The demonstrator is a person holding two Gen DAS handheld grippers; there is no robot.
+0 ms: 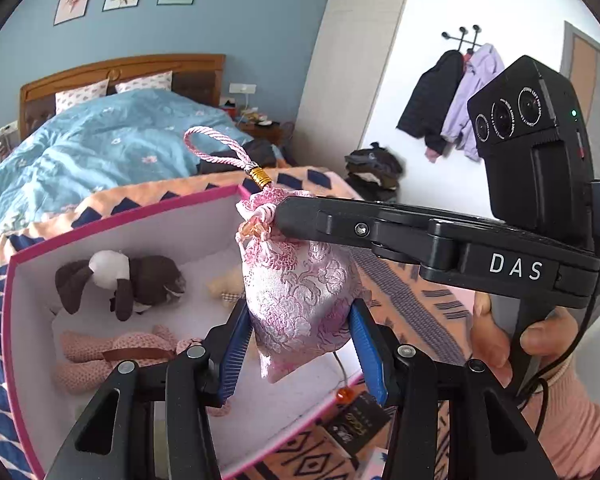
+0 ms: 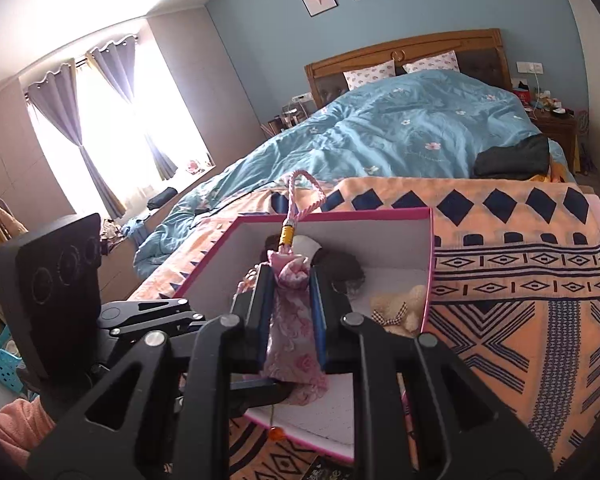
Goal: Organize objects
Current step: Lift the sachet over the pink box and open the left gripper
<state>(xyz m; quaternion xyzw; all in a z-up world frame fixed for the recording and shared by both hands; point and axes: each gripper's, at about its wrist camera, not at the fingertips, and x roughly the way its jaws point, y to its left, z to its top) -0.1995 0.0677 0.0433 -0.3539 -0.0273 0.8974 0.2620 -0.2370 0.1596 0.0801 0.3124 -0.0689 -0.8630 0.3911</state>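
Right gripper (image 1: pixel 278 216) reaching in level from the right of the left wrist view, gripped by a bare hand (image 1: pixel 500 340) in a pink sleeve (image 1: pixel 572 424); "DAS" printed in white on its side, small lettering around its three lenses too fine to read. Jaws nearly closed, clamped on the gathered neck of a pink brocade drawstring pouch (image 1: pixel 296 296), just below the gold ferrule (image 1: pixel 260 177) and pink cord loop (image 1: pixel 216 146). Left gripper (image 1: pixel 300 348) angled downward from the near edge, blue pads (image 1: pixel 236 344) partly open and flanking the pouch's belly; contact with the fabric unclear. Pouch hanging in the air above the near side of a pink-rimmed white box (image 1: pixel 100 228) on a patterned orange blanket (image 2: pixel 520 280). Inside the box: a brown-and-white plush dog (image 1: pixel 128 276), a pink checked soft doll (image 1: pixel 112 356), a cream plush toy (image 2: pixel 400 304). Orange bead (image 1: pixel 342 396) dangling on a thread below the pouch.
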